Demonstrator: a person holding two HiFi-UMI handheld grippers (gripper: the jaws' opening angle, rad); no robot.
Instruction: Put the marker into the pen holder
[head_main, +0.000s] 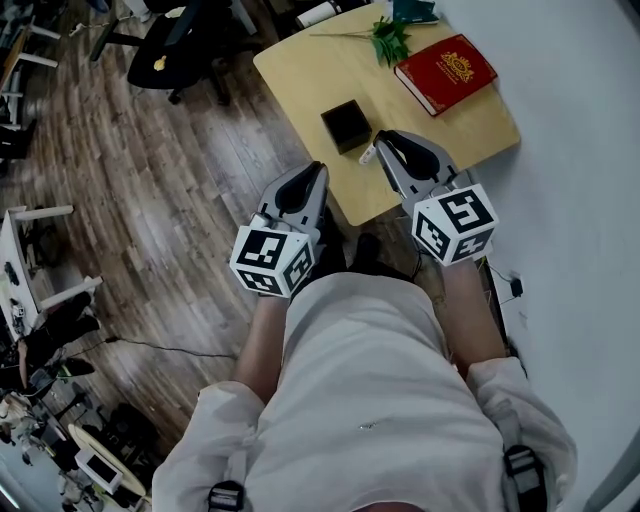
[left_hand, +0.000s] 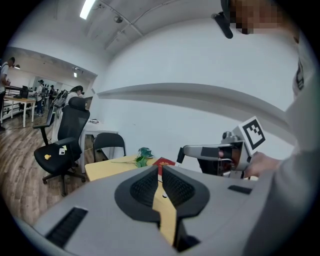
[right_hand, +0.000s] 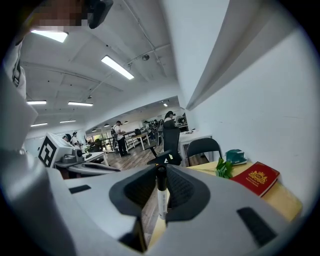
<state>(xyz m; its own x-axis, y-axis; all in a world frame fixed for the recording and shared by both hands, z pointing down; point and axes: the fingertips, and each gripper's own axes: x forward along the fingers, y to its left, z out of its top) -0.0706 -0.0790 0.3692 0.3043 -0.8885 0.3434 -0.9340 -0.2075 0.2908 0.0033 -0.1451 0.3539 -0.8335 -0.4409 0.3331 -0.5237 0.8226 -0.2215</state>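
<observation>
to do this well, bring the marker (right_hand: 161, 200) squarely over the open top of the black pen holder (head_main: 347, 125), point it end-down, and lower it in before letting go — the opening looks small. the right gripper (right_hand: 161, 168) is clamped on the marker, just beside the holder at the table's (head_main: 300, 70) near edge. the left gripper (left_hand: 160, 172) is closed and empty.

Red book (head_main: 446, 72) beside green sprig (head_main: 390, 40)

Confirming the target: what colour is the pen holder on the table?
Black; the pen holder shows best in the head view.
</observation>
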